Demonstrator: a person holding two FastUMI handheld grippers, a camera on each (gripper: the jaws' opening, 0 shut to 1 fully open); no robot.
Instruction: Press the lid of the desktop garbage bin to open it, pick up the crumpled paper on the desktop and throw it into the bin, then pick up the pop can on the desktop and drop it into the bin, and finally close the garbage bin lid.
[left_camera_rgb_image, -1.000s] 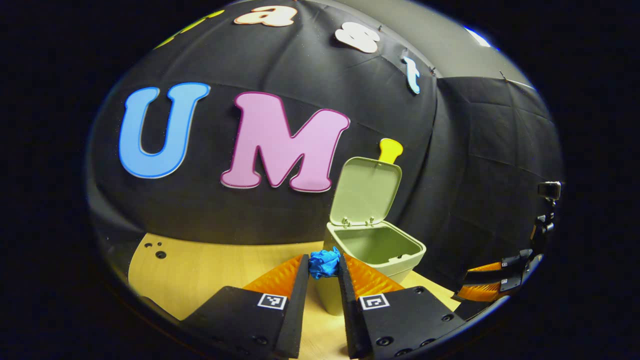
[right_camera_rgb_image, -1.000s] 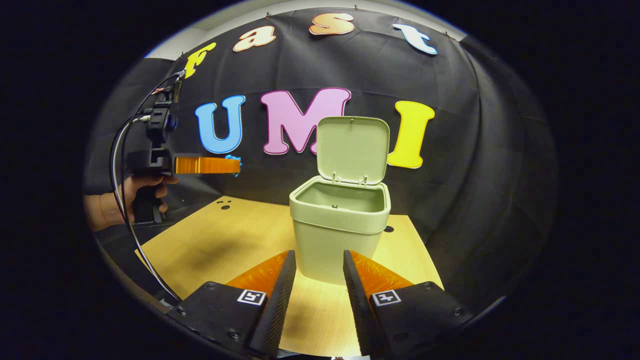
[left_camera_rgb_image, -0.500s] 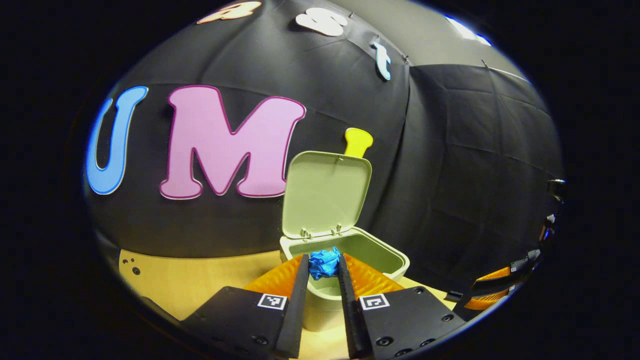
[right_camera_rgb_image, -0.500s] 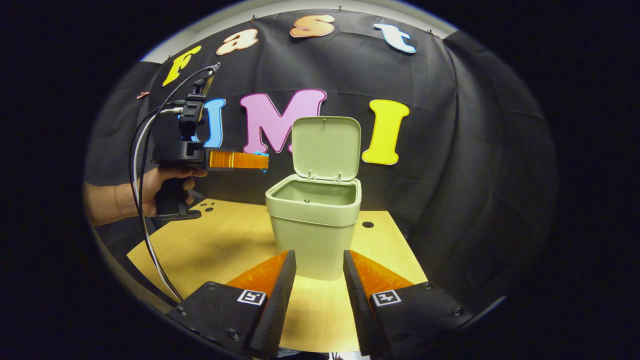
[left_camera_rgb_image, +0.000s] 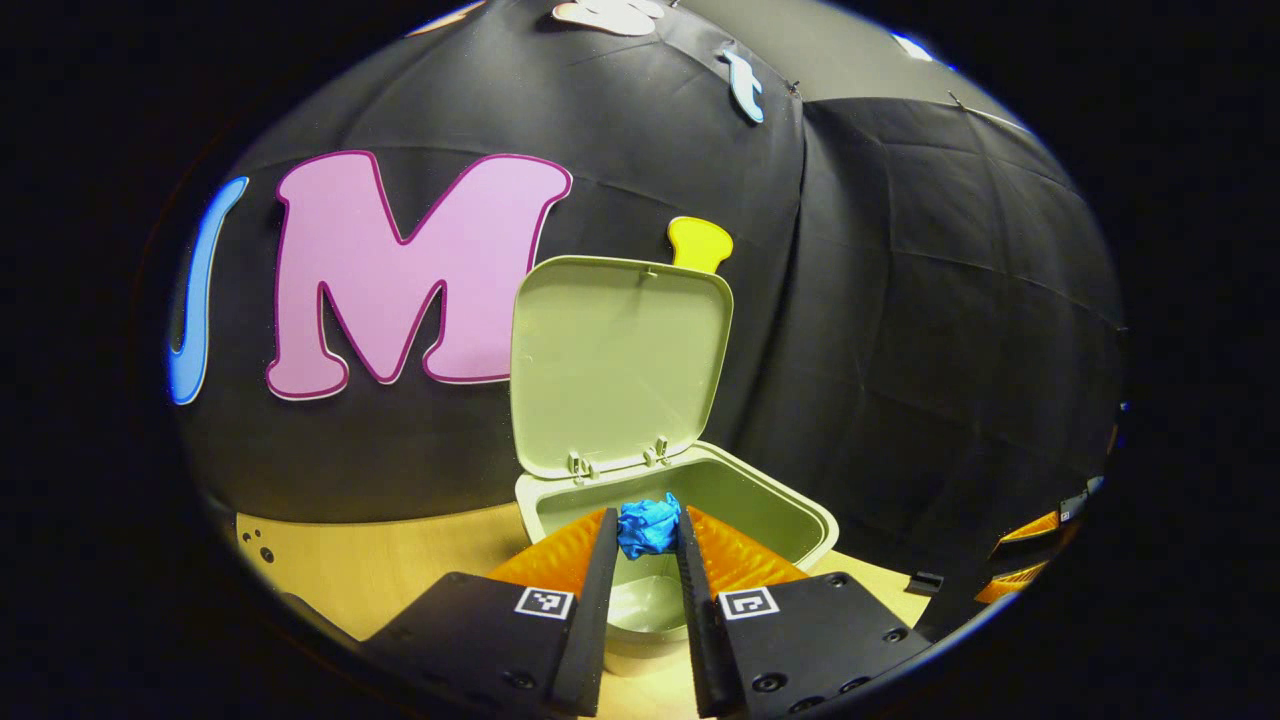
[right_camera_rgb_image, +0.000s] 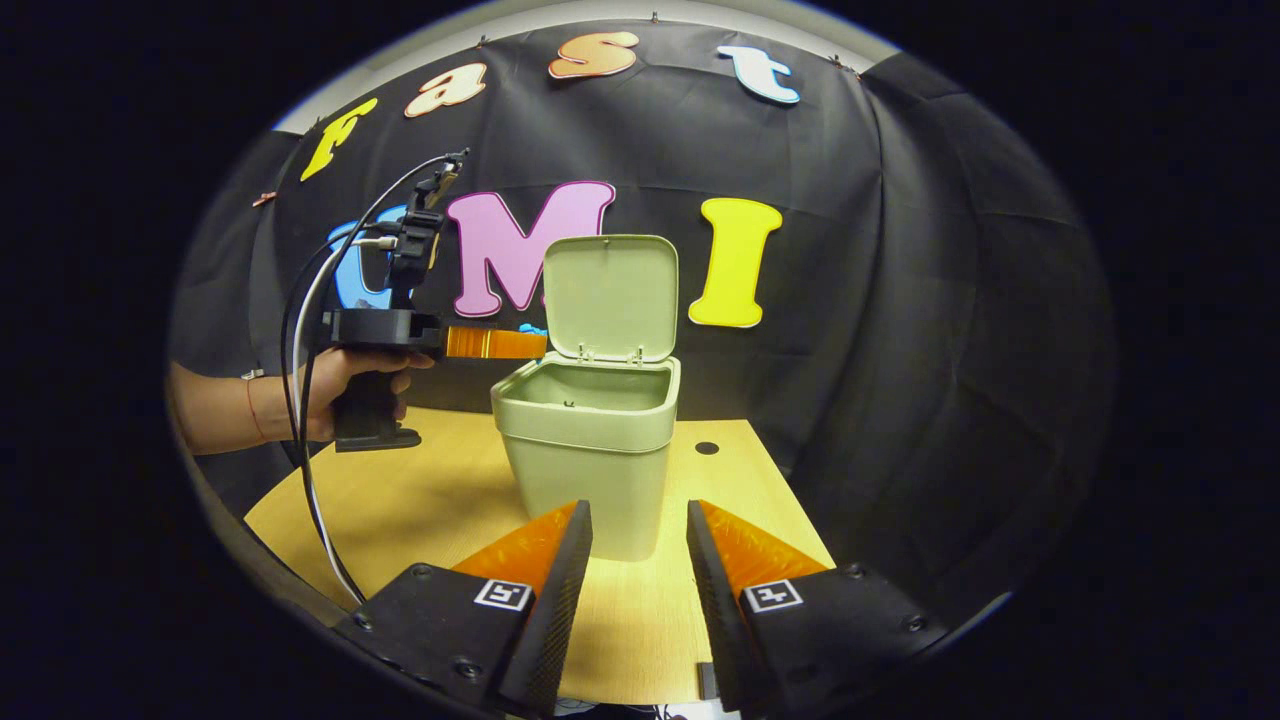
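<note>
A pale green bin (left_camera_rgb_image: 780, 510) (right_camera_rgb_image: 585, 440) stands on the wooden table with its lid (left_camera_rgb_image: 620, 360) (right_camera_rgb_image: 610, 297) swung up against the back wall. My left gripper (left_camera_rgb_image: 648, 528) is shut on a blue crumpled paper (left_camera_rgb_image: 648, 525), held just over the bin's near rim above the opening. In the right gripper view the left gripper (right_camera_rgb_image: 535, 338) reaches in from the left at the bin's upper left edge, held by a hand (right_camera_rgb_image: 340, 375). My right gripper (right_camera_rgb_image: 638, 520) stands open in front of the bin, nothing between its fingers.
The light wooden table (right_camera_rgb_image: 430, 490) has small holes, one (right_camera_rgb_image: 707, 448) to the right behind the bin. A cable (right_camera_rgb_image: 310, 400) loops down from the left gripper. Black cloth walls close the back and right sides.
My left gripper carried the blue paper forward and right, from beside the bin to over its opening. The right gripper drifted right, so the bin sits further left in its view.
</note>
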